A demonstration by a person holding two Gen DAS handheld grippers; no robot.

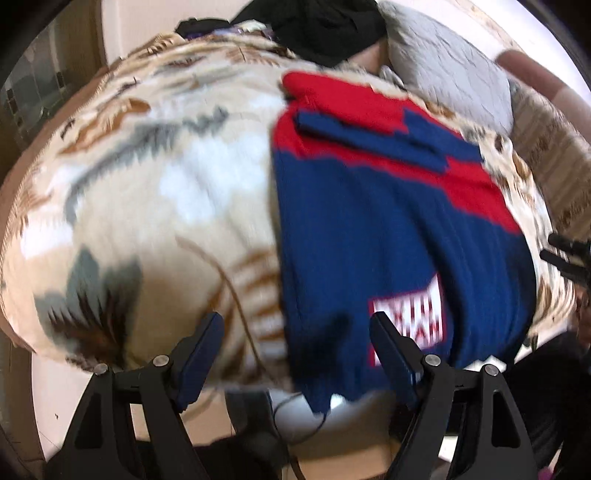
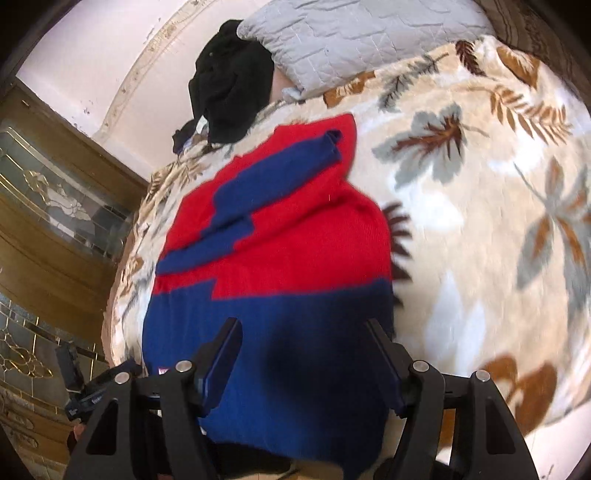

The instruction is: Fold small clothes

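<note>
A small red and navy knit sweater lies flat on the leaf-patterned blanket, its sleeves folded across the red chest and a white patch near its hem. My left gripper is open and empty above the sweater's near left edge. In the right wrist view the sweater fills the middle, hem toward me. My right gripper is open and empty over the navy hem area. The right gripper also shows at the left view's right edge.
A black garment and a grey quilted pillow lie at the head of the bed. A wooden cabinet with glass panels stands left of the bed. The blanket extends to the right of the sweater.
</note>
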